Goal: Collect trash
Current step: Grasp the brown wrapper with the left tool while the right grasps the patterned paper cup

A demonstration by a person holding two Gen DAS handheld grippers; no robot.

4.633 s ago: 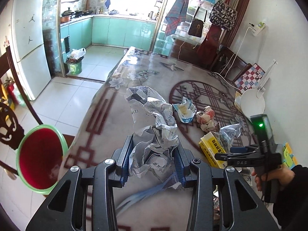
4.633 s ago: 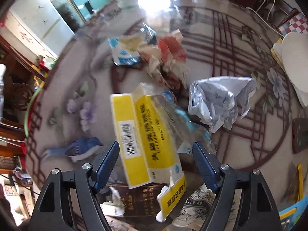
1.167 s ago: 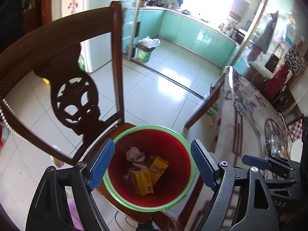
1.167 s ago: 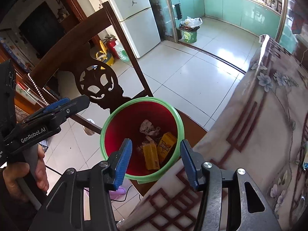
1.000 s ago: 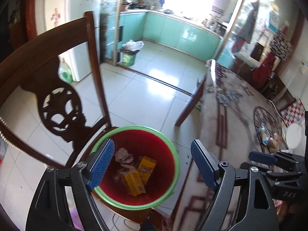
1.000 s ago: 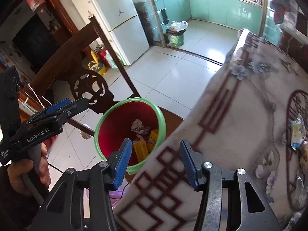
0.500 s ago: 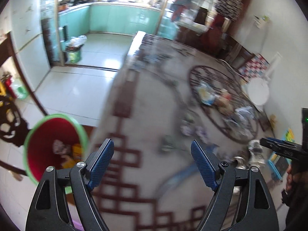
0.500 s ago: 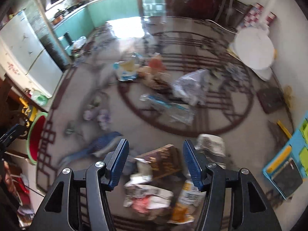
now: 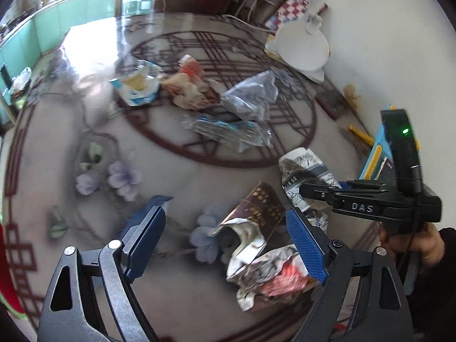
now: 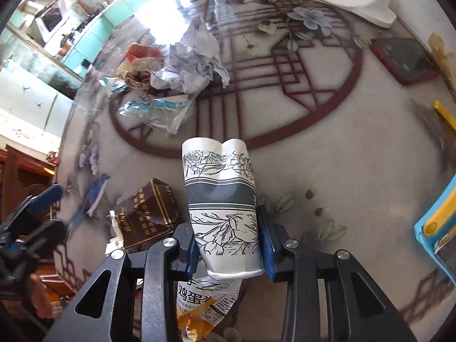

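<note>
Table view again; paper cup (image 10: 225, 208) newly gripped.

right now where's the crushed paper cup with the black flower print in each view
Left wrist view: the crushed white paper cup with black flower print lies right of centre, partly behind the right claw.
Right wrist view: the same cup is at centre, clamped between the right claw's fingers.
Shared landmark: the dark brown cigarette box with gold lettering, just left of the cup in both.

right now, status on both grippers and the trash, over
Right gripper shut on crushed paper cup. Left gripper open, over brown carton and crumpled wrappers. More litter mid-table; nothing blocking.
</note>
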